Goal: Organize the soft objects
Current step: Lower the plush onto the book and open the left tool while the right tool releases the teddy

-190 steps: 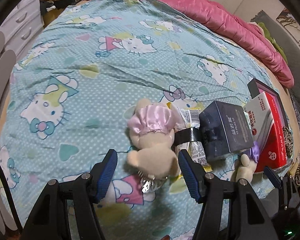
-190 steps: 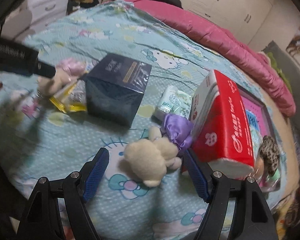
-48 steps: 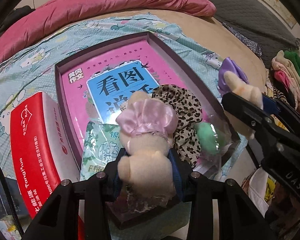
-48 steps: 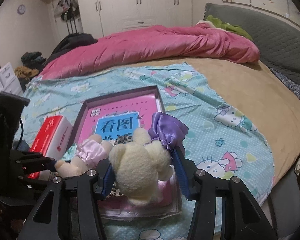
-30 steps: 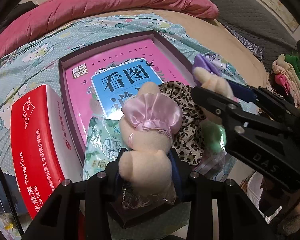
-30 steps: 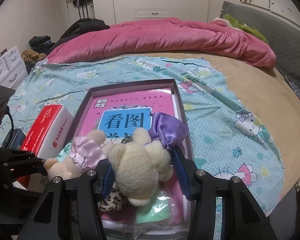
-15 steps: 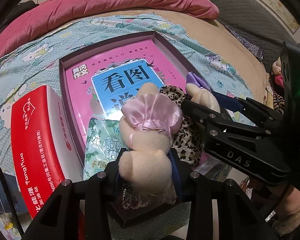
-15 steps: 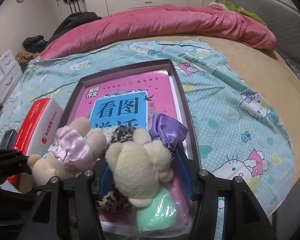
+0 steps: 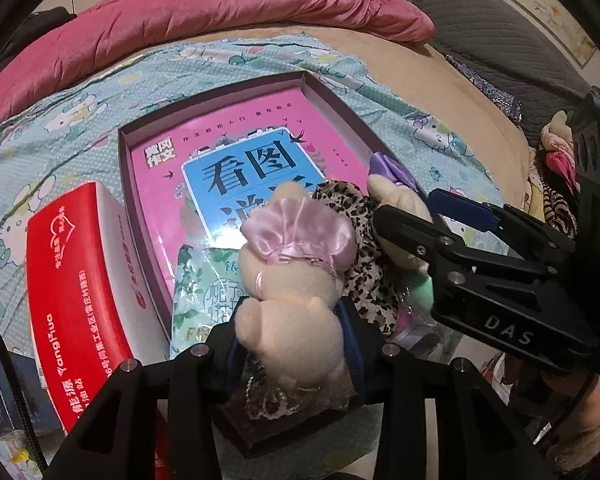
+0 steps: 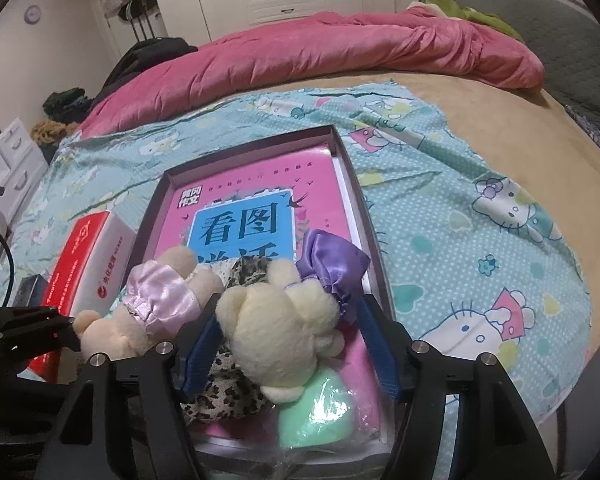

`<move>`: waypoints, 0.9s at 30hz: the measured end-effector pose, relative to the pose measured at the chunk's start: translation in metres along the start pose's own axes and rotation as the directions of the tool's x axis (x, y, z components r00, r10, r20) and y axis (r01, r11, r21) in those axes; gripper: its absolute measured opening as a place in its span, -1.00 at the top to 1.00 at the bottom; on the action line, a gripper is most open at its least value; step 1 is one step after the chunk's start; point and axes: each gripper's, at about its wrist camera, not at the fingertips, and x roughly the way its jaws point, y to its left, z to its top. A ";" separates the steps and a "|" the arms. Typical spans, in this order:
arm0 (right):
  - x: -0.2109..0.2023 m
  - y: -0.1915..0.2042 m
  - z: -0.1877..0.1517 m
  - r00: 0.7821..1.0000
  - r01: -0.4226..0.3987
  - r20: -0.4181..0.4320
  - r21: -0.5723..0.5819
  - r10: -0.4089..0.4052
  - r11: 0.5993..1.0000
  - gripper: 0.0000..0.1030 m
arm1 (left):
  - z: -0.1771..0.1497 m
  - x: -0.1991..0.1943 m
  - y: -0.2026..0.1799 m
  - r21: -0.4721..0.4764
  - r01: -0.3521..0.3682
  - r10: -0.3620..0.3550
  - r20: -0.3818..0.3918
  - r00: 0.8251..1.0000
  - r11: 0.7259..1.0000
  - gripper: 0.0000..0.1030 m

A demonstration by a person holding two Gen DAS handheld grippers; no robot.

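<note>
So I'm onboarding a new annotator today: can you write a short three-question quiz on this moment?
1. True or false: the left gripper is shut on the pink-bow bear.
2. The right gripper is: A) shut on the purple-bow bear B) gripping the red tissue box C) not in view
3. Fill in: both bears are over the open ____ holding a pink book.

Key: 1 true; 2 A; 3 box

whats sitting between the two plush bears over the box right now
A leopard-print scrunchie lies between the pink-bow bear and the purple-bow bear, on the pink book in the box. The right wrist view shows it best.
</note>
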 end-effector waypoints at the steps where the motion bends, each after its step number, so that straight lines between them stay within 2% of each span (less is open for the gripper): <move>1: -0.003 0.000 0.000 1.000 0.006 0.005 0.002 -0.006 1.000 -0.34 | 0.000 -0.001 -0.001 0.003 -0.002 0.002 0.002 1.000 1.000 0.16; 5: -0.014 -0.001 -0.002 0.999 0.025 0.029 0.007 -0.025 1.000 -0.44 | 0.001 -0.005 -0.003 0.013 -0.012 0.012 0.019 1.000 1.000 0.15; 11: -0.028 -0.003 -0.005 0.998 0.042 0.049 0.020 -0.043 0.999 -0.45 | 0.001 -0.011 0.000 0.011 -0.024 0.024 0.027 0.999 1.000 0.00; 27: -0.058 -0.002 -0.016 0.991 0.105 0.081 0.035 -0.107 0.994 -0.49 | -0.001 -0.043 0.002 0.001 -0.052 0.052 0.075 0.996 0.999 -0.13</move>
